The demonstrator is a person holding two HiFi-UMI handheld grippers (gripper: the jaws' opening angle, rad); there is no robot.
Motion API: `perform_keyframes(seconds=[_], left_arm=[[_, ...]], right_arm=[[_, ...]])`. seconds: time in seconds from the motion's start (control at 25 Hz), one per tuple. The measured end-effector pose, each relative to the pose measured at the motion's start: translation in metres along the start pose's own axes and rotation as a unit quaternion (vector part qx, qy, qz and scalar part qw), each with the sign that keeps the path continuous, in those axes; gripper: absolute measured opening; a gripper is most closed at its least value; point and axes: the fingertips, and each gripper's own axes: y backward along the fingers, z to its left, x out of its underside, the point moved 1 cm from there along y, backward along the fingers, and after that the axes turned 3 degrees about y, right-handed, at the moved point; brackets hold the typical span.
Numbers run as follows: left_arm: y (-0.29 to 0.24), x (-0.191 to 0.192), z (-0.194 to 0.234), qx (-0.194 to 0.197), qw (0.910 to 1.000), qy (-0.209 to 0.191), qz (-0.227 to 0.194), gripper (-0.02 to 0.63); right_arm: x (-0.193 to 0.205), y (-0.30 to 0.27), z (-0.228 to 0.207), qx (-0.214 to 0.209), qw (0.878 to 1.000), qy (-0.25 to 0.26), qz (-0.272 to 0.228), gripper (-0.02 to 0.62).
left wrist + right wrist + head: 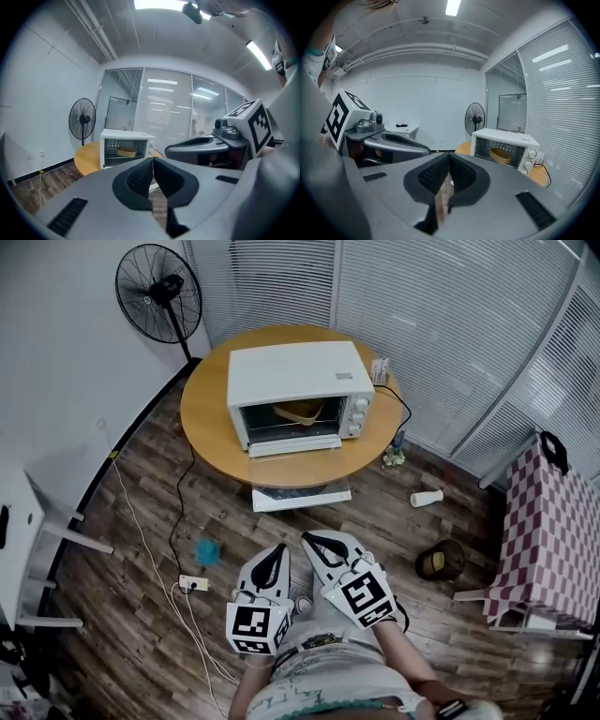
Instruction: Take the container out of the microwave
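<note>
White box-shaped microwave oven (295, 381) on a round wooden table (208, 418), well ahead of both grippers. Inside its cavity: a tan, shallow oval container (302, 412), touched by neither gripper, contents impossible to make out. Shows again in both gripper views, small and far beyond the jaw tips.

Left grey two-jaw gripper (153, 160): jaws pressed together, ribbed pads meeting, nothing between them. Right grey two-jaw gripper (449, 155): jaws closed tip to tip, nothing pinched, only a sliver of floor visible through the gap lower down. Held side by side low in the head view, both pointing toward the table and well short of it.

On the wooden plank floor (122, 521), right of the grippers: a dark round wire wastebasket (457, 551) with something yellowish lying in it. Nearer the table, a small white bottle (427, 498) on its side. Left of the grippers, a small blue object (207, 551) and a white power strip (193, 584) with cords running off. Beside the table, a black standing fan (159, 289). At the right edge, a red-and-white checked cloth (553, 531) draped over a white-legged stand.
</note>
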Motion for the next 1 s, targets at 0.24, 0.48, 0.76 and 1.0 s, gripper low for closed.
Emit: perform_keyframes(seconds=[0.24,0.48,0.76,1.0], left_arm=[[-0.019,-0.005,0.007,0.002,0.9999,-0.008,0.007,0.015],[-0.041,-0.011,0.018,-0.002,0.9998,-0.009,0.015,0.015],[-0.079,-0.028,0.033,-0.013,0.9997,-0.016,0.009,0.015],[-0.107,-0.048,0.06,-0.032,0.9994,-0.015,0.003,0.015]], right_arm=[[-0.001,-0.015,-0.012,-0.005,1.0,-0.005,-0.002,-0.005],[0.003,-0.03,-0.034,-0.012,1.0,-0.009,0.004,-0.005],[-0.003,-0.061,-0.065,-0.035,0.999,-0.011,0.001,-0.005],[-0.015,-0.094,-0.087,-0.058,0.998,-0.005,-0.007,-0.005]])
